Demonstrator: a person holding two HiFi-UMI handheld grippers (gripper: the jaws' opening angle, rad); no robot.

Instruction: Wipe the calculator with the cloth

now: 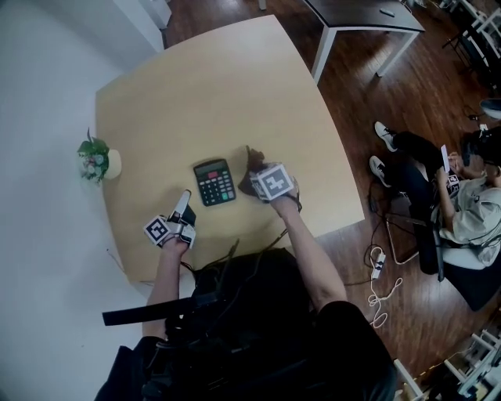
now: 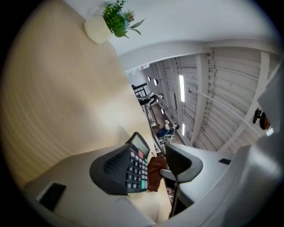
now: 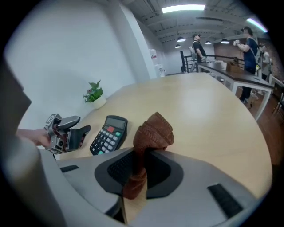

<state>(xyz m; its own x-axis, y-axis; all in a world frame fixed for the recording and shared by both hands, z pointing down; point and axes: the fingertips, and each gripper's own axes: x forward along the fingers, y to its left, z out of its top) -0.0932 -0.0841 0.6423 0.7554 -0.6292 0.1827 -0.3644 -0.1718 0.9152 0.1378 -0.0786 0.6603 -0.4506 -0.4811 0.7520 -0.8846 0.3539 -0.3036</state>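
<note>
A black calculator [image 1: 214, 182] lies face up on the pale wooden table [image 1: 211, 94]. My right gripper [image 1: 254, 174] is just right of it, shut on a bunched brown cloth [image 1: 250, 166]. In the right gripper view the cloth [image 3: 153, 133] sticks up from between the pads, with the calculator [image 3: 108, 135] to its left. My left gripper [image 1: 185, 205] sits near the calculator's lower left corner, apart from it. In the left gripper view its jaws stand open around nothing, and the calculator [image 2: 136, 165] and the cloth [image 2: 156, 174] lie ahead of my left gripper [image 2: 148, 167].
A small potted plant [image 1: 98, 159] stands at the table's left edge. A dark table [image 1: 364, 16] is beyond the far right corner. A seated person [image 1: 462, 196] and loose cables [image 1: 380, 274] are on the floor side to the right.
</note>
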